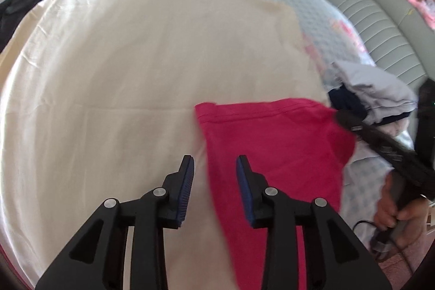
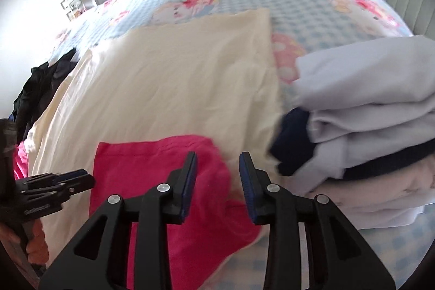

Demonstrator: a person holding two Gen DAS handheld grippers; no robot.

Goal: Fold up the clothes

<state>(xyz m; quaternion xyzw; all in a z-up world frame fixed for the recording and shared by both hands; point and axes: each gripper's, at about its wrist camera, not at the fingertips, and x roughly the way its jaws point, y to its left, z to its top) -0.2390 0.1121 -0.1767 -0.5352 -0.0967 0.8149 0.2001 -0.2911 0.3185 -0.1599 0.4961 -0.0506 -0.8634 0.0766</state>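
Left wrist view: left claw (image 1: pixel 214 162) part open, empty, over red garment (image 1: pixel 272 148) edge. Right claw (image 2: pixel 218 159) likewise; garment lies below-left

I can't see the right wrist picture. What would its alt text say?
A folded pink garment lies on a cream sheet spread over a blue checked cartoon bedspread, with the right gripper above it, jaws open and empty. A stack of folded pale clothes sits at the right; the left gripper reaches in from the left edge.
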